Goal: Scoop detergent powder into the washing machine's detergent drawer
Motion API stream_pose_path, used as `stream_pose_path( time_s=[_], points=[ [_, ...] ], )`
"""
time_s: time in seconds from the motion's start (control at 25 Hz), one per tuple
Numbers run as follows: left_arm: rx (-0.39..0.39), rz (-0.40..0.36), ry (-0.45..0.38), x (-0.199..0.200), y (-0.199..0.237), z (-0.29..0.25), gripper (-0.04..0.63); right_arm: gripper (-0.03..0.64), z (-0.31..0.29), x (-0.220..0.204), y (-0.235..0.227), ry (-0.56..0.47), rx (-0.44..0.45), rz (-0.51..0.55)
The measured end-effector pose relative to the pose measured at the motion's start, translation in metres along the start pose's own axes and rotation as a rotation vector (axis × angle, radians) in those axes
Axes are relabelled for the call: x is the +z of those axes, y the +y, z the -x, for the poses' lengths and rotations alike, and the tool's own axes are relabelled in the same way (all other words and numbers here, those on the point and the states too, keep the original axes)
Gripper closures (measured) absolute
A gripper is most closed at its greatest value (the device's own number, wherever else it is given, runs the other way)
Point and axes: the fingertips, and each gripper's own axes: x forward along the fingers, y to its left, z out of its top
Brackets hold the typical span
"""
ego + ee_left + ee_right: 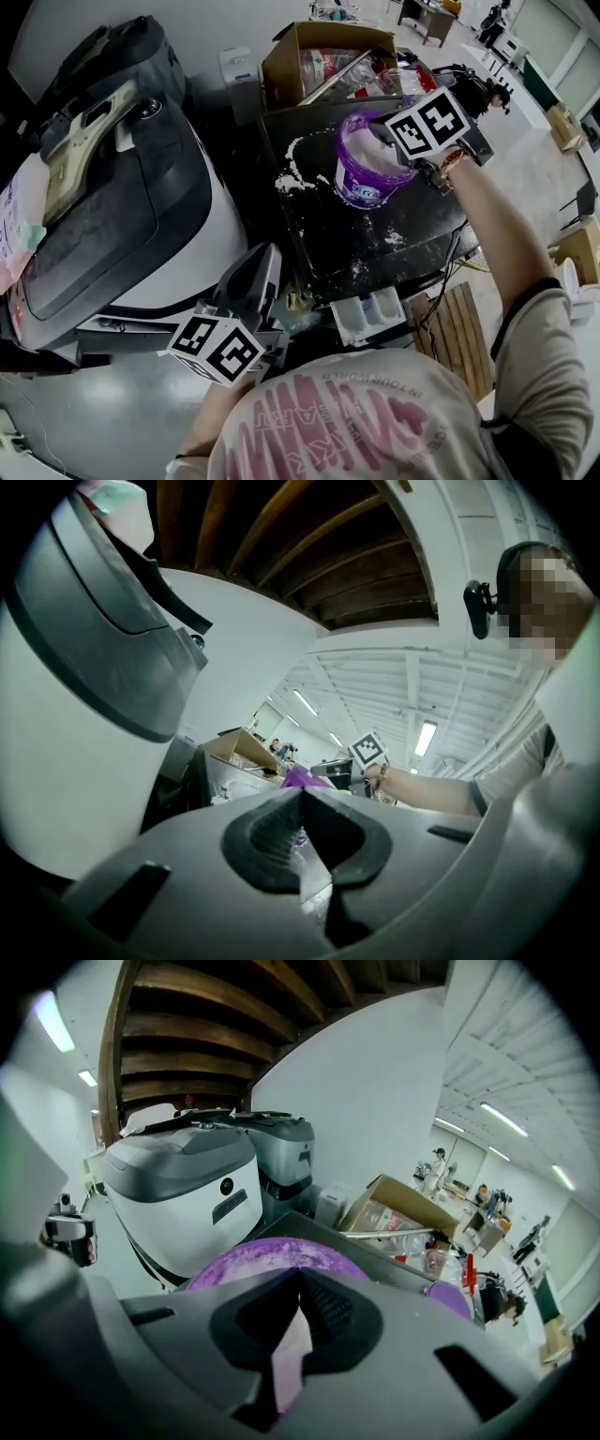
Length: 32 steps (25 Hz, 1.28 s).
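Note:
A purple detergent tub stands open on the black table, with white powder spilled beside it. My right gripper reaches down into the tub's mouth. In the right gripper view the tub fills the space below my right gripper, which is shut on a thin pale purple strip that looks like the scoop's handle. My left gripper hangs beside the washing machine, shut with nothing in it. A white compartment tray, like a detergent drawer, sits below the table's near edge.
A cardboard box full of clutter stands behind the tub, also visible in the right gripper view. A wooden slatted crate is at the right of the table. A second grey machine stands behind the washer.

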Motion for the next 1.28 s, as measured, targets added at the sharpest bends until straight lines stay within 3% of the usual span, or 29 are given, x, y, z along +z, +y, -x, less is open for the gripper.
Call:
stream_pose_path(
  time_s=[0.52, 0.96, 1.12, 1.28],
  points=[
    [-0.085, -0.013, 0.024, 0.014, 0.011, 0.013, 0.593, 0.612, 0.014, -0.002, 0.039, -0.015, 0.046, -0.136],
    [-0.169, -0.036, 0.032, 0.029, 0.006, 0.014, 0.592, 0.612, 0.033, -0.008, 0.065, 0.009, 0.057, -0.188],
    [-0.193, -0.039, 0.031, 0.033, 0.006, 0.011, 0.593, 0.612, 0.039, -0.009, 0.065, -0.016, 0.074, -0.282],
    [-0.221, -0.04, 0.033, 0.036, 0.003, 0.007, 0.592, 0.612, 0.047, -0.007, 0.063, -0.098, 0.106, -0.444]
  ],
)
